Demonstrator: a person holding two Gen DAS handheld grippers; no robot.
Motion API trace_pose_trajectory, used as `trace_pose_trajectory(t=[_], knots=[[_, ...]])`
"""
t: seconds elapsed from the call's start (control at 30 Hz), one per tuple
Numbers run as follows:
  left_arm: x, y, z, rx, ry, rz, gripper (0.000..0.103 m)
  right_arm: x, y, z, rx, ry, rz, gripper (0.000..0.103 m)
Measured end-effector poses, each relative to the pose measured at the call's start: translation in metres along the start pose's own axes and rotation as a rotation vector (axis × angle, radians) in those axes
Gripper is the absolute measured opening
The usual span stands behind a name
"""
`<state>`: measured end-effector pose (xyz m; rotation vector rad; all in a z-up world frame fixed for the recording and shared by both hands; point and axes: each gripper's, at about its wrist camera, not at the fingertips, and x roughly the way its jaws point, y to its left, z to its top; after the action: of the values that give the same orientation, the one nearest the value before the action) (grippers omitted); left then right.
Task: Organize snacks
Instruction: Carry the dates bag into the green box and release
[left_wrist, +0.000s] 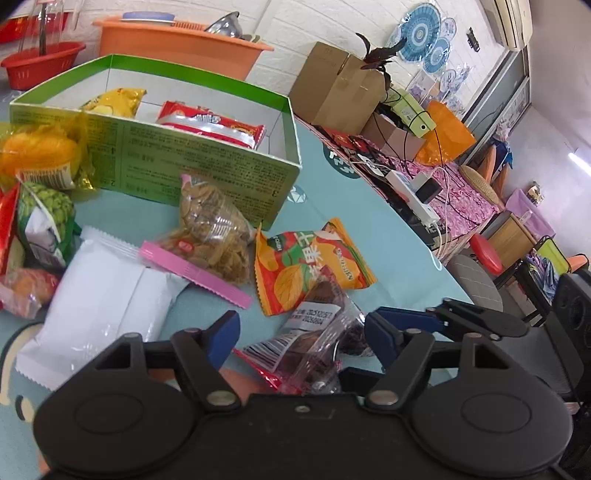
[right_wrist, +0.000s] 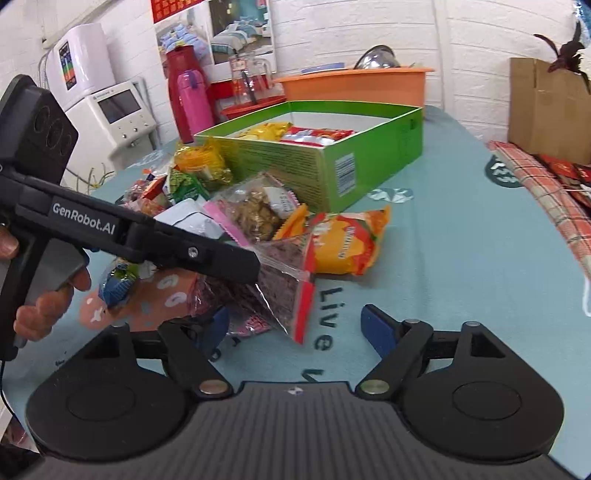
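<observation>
Now | both jaws standing spread, gripping nothing | clear snack bag (left_wrist: 317, 347) looking light, crinkly, slippery | pinching its sealed edge (right_wrist: 304, 306) seeming best

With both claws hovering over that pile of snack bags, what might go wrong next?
1. The clear bag of dark snacks lies between the open left gripper and the right gripper, so they might collide.
2. The orange packet overlaps that bag and could get dragged along.

Snack pile before box (left_wrist: 207, 173) on table (left_wrist: 369, 236)

Two packets (left_wrist: 210, 125) inside box; loose packets (left_wrist: 310, 266) at its 6 o'clock — basin (left_wrist: 177, 48) behind, at 12 o'clock.
</observation>
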<state>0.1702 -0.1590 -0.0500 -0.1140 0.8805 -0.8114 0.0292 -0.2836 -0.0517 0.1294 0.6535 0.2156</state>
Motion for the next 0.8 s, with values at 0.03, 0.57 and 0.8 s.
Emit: trace_pose_trajectory(t=[0.03,0.57,0.8], knots=[[0.000,0.001,-0.001,0.002,0.001,-0.001,0.103,0.002,0.001,0.001,-0.007,-0.004,0.011,0.103],[-0.038,-0.031,0.049,0.129,-0.177,-0.014,0.092,-0.022,0.015,0.059,-0.093,-0.179,0.017,0.058],[-0.021,-0.015,0.112,0.138,-0.247,0.003,0.092,0.007,-0.007,0.113,-0.109,-0.248,-0.025,0.059]])
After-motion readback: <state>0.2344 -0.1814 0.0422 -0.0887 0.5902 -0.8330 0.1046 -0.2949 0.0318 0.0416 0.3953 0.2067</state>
